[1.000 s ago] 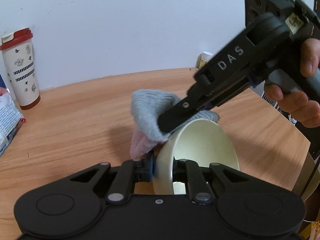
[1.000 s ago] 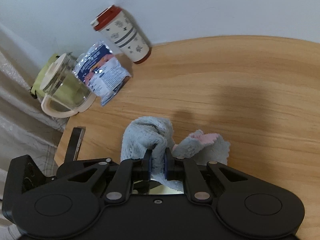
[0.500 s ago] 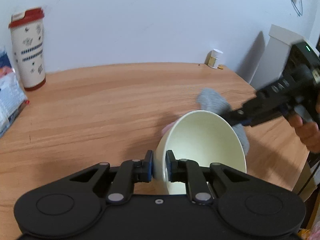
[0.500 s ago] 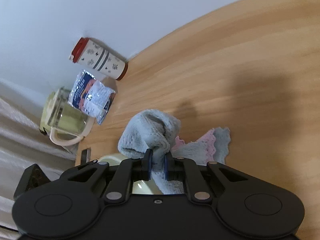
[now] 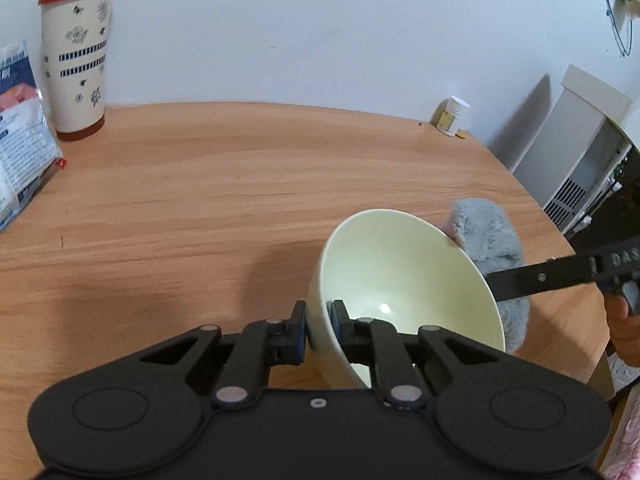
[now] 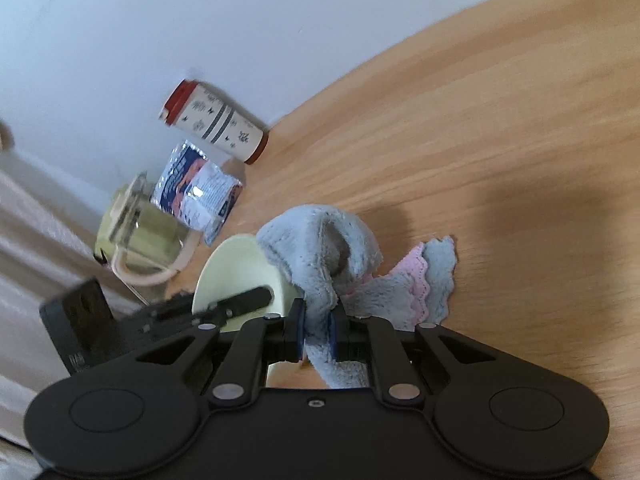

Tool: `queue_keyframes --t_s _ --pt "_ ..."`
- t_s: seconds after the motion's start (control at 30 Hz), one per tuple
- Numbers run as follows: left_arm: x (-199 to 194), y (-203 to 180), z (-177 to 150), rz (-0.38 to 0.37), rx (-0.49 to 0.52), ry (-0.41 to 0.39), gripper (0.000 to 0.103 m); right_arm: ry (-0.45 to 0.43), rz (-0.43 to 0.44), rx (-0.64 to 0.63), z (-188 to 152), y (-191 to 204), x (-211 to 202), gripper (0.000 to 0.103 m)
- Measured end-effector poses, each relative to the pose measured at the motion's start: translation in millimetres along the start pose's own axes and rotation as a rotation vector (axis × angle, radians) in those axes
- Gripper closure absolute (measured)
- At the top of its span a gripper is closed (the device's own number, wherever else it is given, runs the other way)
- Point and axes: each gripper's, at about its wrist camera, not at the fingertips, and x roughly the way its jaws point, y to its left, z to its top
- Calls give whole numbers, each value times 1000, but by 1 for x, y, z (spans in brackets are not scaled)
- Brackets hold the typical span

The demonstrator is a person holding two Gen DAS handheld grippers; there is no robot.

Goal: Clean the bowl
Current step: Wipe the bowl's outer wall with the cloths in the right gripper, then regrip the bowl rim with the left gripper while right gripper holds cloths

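A pale cream bowl [image 5: 404,280] hangs tilted above the wooden table [image 5: 224,208], its rim pinched in my left gripper [image 5: 318,330], which is shut on it. Just right of the bowl a grey fluffy cloth [image 5: 486,236] with a pink edge is held from the right by my right gripper. In the right wrist view my right gripper [image 6: 318,330] is shut on that grey cloth [image 6: 320,248], which drapes against the bowl [image 6: 240,268] at the bowl's outer side. The bowl's inside looks bare.
A red-lidded patterned tumbler [image 5: 76,52] and a snack packet [image 5: 20,132] stand at the table's far left, with a glass jug [image 6: 140,236] beside them. A small white bottle [image 5: 452,116] sits at the far edge by the wall. A white cabinet [image 5: 576,148] stands right of the table.
The right gripper with the cloth has swung from over the bowl's far-left side round to its right side and lower. The left gripper has rolled and shifted, keeping hold of the bowl.
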Motion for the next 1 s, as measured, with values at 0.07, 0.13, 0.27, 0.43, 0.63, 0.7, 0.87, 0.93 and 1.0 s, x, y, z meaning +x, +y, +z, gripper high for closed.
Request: queue_keyframes --t_s 0.07,0.13,0.27,0.43,0.63,0.7,0.87,0.93,1.0 --pt "1 0 -1 1 -2 2 91 -28 -17 -38 1 4 -3 88" --pt "1 0 -1 2 -1 5 91 -44 -23 -27 6 3 -4 88" --pt "2 4 1 -1 -20 38 90 -55 -15 13 17 1 2 88" --pt "4 9 2 -4 -26 75 90 -49 -60 -47 25 8 12 88" --pt "5 11 5 -12 -12 86 90 -20 -232 -361 25 32 5 88" --pt "6 13 7 -20 -21 97 89 -5 -275 -441 23 37 5 88" --pt "9 17 16 -4 -6 108 66 46 -357 -618 15 40 14 88" --pt "11 19 20 -3 -2 116 66 36 -364 -657 13 39 15 81" --pt "15 19 23 -2 7 135 66 33 -351 -648 15 36 16 62"
